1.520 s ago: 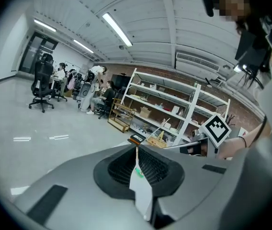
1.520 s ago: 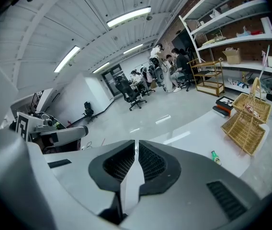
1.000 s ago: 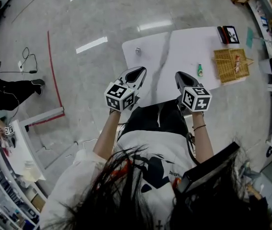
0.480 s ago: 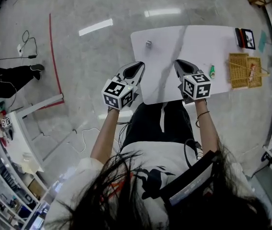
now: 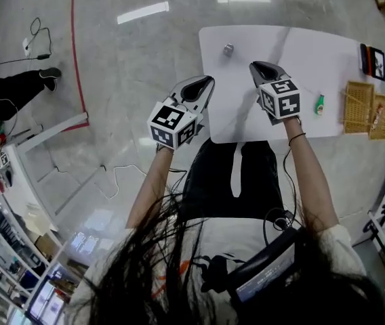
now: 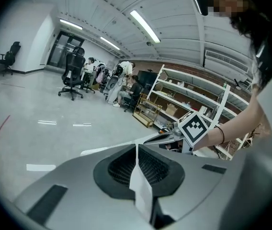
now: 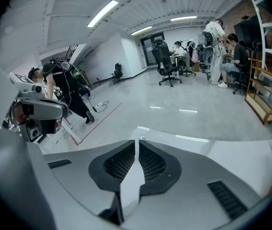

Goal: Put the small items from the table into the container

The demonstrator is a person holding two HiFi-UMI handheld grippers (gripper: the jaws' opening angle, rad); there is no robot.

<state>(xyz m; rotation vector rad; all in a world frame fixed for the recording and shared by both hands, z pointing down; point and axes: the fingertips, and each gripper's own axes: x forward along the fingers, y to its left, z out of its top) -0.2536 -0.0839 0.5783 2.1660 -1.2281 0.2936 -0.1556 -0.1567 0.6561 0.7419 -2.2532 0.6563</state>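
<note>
The small silver item [image 5: 228, 49] at the surface's [image 5: 314, 53] far left and the green item [image 5: 320, 104] near the wicker basket [image 5: 359, 99] are too small to identify; what lies in the basket is unclear.

A glossy pale grey floor [image 5: 145, 80] mirrors the long ceiling strip lights [image 6: 144, 25]. A red tape line [image 5: 75, 53] runs across it, with a black cable [image 5: 35, 27] lying close by. The white worktop [image 5: 321, 59] carries a grey vein. Black office chairs [image 6: 73, 78] stand in the open hall before dark glass doors [image 6: 62, 49] set in a white wall. Open metal shelving [image 6: 198, 97] lines a brick wall [image 7: 236, 13].
</note>
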